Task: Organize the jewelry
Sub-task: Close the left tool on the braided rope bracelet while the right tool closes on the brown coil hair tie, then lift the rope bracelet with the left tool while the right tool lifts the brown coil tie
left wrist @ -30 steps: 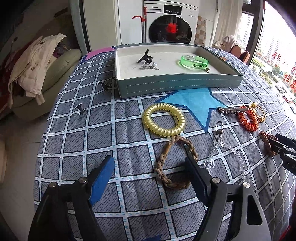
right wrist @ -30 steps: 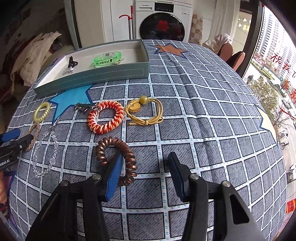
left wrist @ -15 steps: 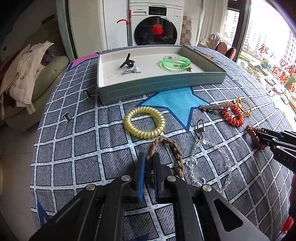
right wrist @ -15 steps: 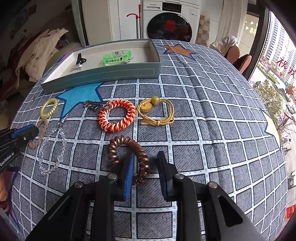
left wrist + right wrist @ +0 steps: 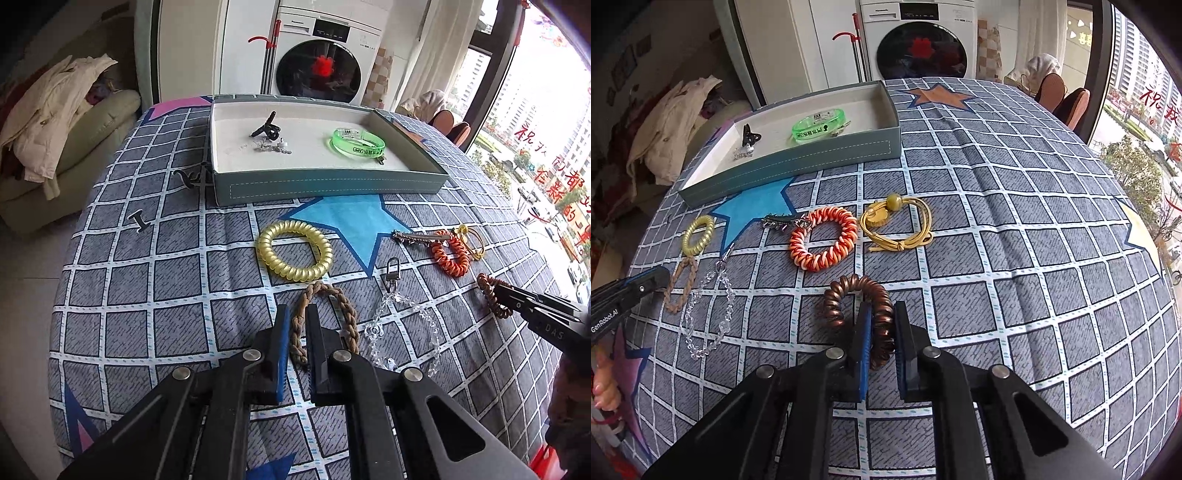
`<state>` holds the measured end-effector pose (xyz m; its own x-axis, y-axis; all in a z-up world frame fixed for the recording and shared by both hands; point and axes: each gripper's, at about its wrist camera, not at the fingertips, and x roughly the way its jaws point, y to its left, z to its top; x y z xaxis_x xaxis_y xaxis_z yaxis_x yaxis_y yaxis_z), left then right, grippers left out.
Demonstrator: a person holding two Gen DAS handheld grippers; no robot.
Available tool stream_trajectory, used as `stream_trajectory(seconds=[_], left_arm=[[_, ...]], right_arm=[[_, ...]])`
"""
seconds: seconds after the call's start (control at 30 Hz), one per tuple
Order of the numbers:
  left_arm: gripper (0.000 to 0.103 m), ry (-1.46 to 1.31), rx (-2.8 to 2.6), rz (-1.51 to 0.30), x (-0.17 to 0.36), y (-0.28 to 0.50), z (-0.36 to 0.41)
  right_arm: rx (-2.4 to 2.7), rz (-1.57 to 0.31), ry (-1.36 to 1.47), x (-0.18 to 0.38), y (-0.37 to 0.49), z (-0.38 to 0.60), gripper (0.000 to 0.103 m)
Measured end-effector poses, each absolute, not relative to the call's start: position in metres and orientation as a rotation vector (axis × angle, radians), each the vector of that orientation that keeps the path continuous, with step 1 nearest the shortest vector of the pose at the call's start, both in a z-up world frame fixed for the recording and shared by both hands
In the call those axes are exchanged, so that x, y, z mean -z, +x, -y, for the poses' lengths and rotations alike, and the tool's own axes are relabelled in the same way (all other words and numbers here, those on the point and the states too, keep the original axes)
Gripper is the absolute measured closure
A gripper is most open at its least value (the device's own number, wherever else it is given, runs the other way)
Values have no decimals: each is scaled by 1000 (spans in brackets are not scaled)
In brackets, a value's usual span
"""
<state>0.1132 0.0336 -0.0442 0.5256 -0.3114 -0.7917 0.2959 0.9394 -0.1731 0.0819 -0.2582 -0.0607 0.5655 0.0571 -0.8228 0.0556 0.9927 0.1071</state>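
Right now both sets of tongs are down on the bench (image 5: 1015, 229), which wears a grey grid-patterned cloth with coloured stars. Left tongs (image 5: 295, 325) sit narrow, pinched on one side of the brown braided loop (image 5: 345, 314), which lies flat near the front edge of the bench. Right tongs (image 5: 881, 325) are closing, with the copper spiral tie (image 5: 849, 291) between the blue pads and pressed by them; the rest of that coil rests on the cloth. Room to move: the right half of the bench, seen from the right wrist, is bare cloth all the way to its curved edge, while the left side is crowded. Just beyond the braided loop lies the yellow spiral tie (image 5: 294, 251), and beside the loop a clear bead chain (image 5: 406, 321) with a metal clasp. Further right sit the orange woven bracelet (image 5: 823, 240), a spiky metal clip (image 5: 783, 221) touching it, and a yellow cord bracelet (image 5: 897, 225) with a bead, just beside. At the far side stands the teal tray (image 5: 328, 188), low-walled with a white floor, its near wall facing the tongs. Inside lie a green band (image 5: 358, 144), a black clip (image 5: 267, 127) and a small silver chain (image 5: 271, 147), well apart from the band, with open floor around them.
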Motion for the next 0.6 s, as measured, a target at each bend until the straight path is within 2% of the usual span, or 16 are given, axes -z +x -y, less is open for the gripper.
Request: stream_trajectory(seconds=[0.4, 0.43, 0.47, 0.5, 0.6], left_arm=[[74, 7, 276, -946, 44, 111, -35], [62, 8, 266, -946, 44, 111, -36], [42, 13, 254, -950, 45, 113, -37], [0, 14, 236, -952, 46, 114, -39], [0, 4, 209, -915, 40, 116, -43]], right_arm=[[-17, -962, 137, 58, 80, 255, 91], [-19, -961, 139, 57, 80, 255, 91], [-21, -960, 141, 57, 79, 255, 91], [-22, -958, 142, 57, 79, 254, 91], [-26, -955, 149, 56, 78, 255, 91]])
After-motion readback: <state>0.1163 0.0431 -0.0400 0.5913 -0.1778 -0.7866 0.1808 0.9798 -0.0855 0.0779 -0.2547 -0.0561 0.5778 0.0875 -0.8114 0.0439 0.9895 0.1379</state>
